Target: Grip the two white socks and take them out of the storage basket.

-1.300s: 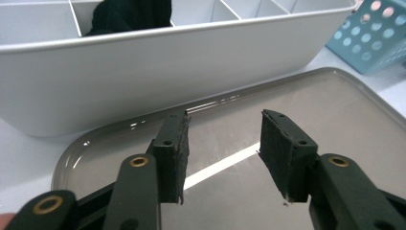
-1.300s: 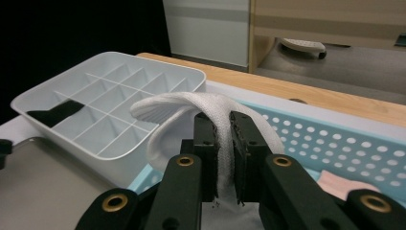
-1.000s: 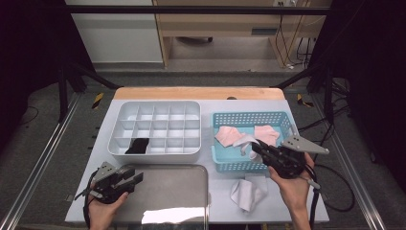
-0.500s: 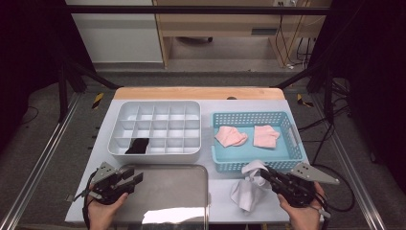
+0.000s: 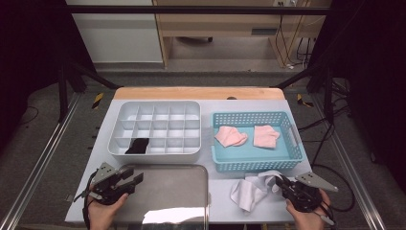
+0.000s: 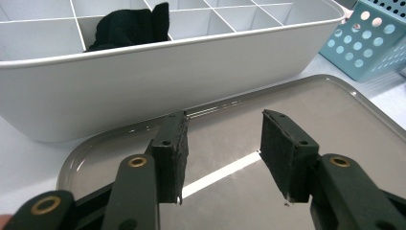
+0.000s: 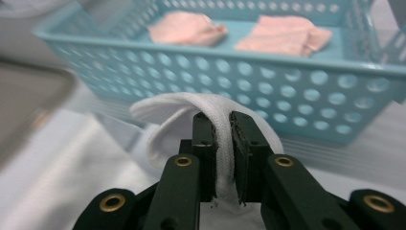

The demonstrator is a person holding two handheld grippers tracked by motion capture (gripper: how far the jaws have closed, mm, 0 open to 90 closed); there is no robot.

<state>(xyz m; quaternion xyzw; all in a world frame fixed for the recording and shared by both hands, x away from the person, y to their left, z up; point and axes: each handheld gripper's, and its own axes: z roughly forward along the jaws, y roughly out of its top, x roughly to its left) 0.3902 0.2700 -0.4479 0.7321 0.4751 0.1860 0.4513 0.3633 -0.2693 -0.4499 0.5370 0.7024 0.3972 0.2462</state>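
In front of my right gripper point(image 7: 224, 143) I see the blue basket point(image 5: 292, 155) with two pink cloths point(image 5: 231, 136) inside, its wall just behind the white cloth point(image 5: 249, 190). The white cloth lies on the table, beside the metal tray point(image 5: 172, 191). My right jaws are pinching its folded edge. My left gripper point(image 6: 222, 153) is spread over the tray, holding nothing.

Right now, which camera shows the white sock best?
The right gripper view: the white sock sits close up, its cuff pinched between the right tongs. The high view shows it small, lying on the table in front of the blue basket.
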